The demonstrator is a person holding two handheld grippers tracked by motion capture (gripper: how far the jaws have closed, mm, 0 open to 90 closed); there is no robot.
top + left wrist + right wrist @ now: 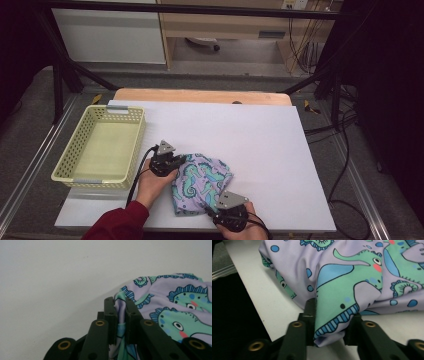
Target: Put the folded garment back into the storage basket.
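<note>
Pretty even overhead light on the white table [260,145], barely any shadows or glare there. Goes dark fast around the edges, black at both sides of the high view. Kinda soft and low-res overall, basket [100,150] mesh smeared. Sharp enough on the cloth [352,280] print up close, but black jaws at the bottom slightly blurry and underlit.

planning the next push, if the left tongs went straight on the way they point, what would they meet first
Left tongs are shut on the lilac seahorse-print cloth. Beyond its pinched fold, the line runs over bare white table; it looks free, though depth is unclear.
</note>
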